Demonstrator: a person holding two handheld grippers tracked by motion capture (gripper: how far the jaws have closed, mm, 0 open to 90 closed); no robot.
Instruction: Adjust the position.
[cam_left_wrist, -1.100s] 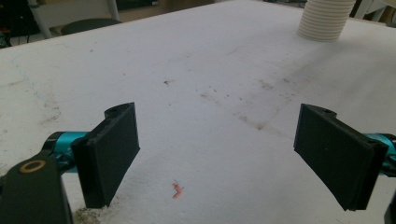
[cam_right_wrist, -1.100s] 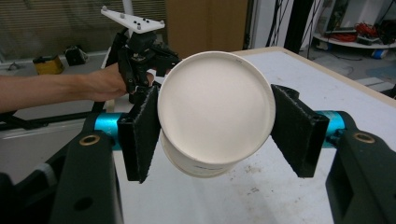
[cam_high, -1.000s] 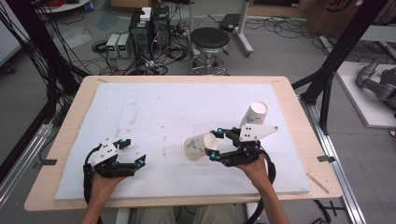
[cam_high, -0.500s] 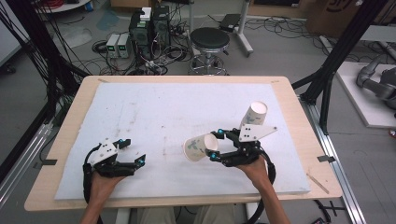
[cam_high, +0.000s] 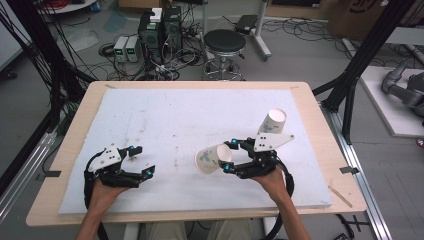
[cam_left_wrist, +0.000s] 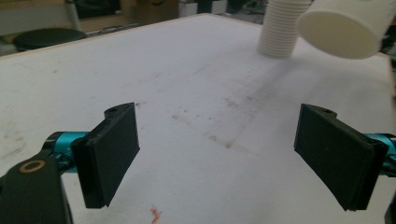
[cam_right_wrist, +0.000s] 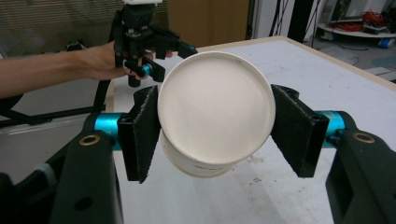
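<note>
**Right-hand cup grasp: status against the earlier frames**

Over the front right part of the worktop (cam_high: 165, 107), the right gripper (cam_high: 228, 155) is holding a single paper cup (cam_high: 210, 159) clear of the white mat (cam_high: 150, 120). Compared with the frames from one second and half a second ago, nothing is visibly changing: the cup, both grippers and the cup stack (cam_high: 271, 121) are sitting at the same places.

The cup is lying on its side in the grasp. Its long axis is running roughly level, left to right across the worktop, with the flat closed base (cam_right_wrist: 215, 108) facing the person's left, away from the right hand (cam_high: 270, 181); which way it tilts beyond that cannot be told. The fingers (cam_right_wrist: 141, 128) are pressing on opposite sides of the cup wall, just behind the base.

The left gripper (cam_high: 141, 160) is resting at the front left, well apart from the cup, with its fingers (cam_left_wrist: 109, 151) spread wide and gripping nothing. The cup stack is standing tilted on the mat just behind the right gripper.
</note>
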